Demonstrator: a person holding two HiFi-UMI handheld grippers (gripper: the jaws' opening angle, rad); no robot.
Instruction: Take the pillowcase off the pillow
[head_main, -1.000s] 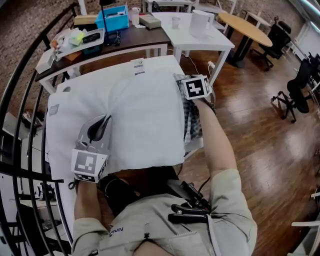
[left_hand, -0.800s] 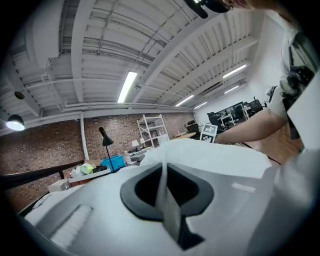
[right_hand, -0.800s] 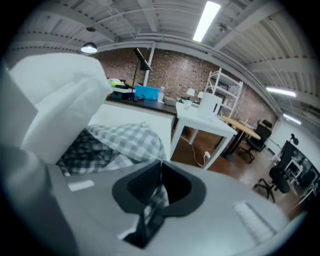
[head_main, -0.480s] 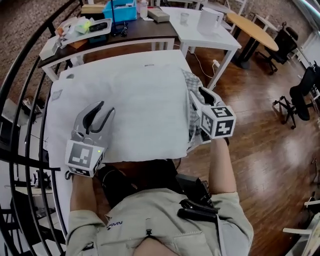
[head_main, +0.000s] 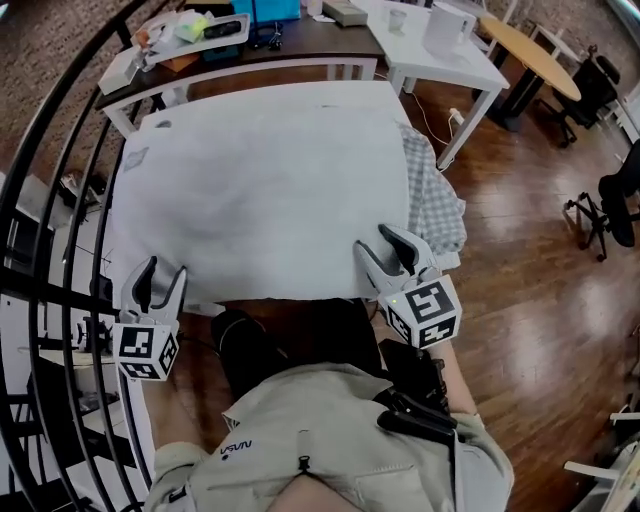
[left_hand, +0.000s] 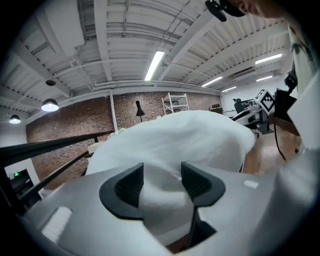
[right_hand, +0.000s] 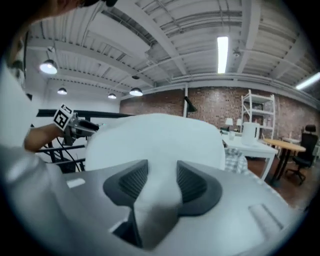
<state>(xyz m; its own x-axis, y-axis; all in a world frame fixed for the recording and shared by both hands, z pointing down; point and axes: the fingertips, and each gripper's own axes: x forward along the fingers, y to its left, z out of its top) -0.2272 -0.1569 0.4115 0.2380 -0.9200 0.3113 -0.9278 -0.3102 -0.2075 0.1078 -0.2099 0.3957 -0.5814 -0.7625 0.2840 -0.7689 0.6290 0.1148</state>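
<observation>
Fingers (head_main: 146, 288) spread, both: left gripper (head_main: 166, 268) & right gripper (head_main: 369, 238) jaws just opened, pillow (head_main: 290, 200) corners between, unpinched, at table (head_main: 150, 130) near edge. Checked pillowcase (head_main: 435, 200) hangs off right edge; tug the pillow and it prob slides to the floor.

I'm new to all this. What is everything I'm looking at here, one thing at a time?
Large white pillow: one, white, lying on the table before the person.
Checked fabric pillowcase: one, grey and white, bunched at the pillow's right edge.
White table: one, white, under the pillow.
Dark wooden desk: one, brown, beyond the table, cluttered.
Smaller white table: one, white, top right.
Round wooden table: one, tan, far right.
Black office chairs: two, black, right side.
Black metal railing: one, black, along the left.
Left gripper: one, grey, at the pillow's near left corner; its jaws have just been opening, and the pillow's edge lies loose between them.
Right gripper: one, grey, at the pillow's near right corner, the same.
</observation>
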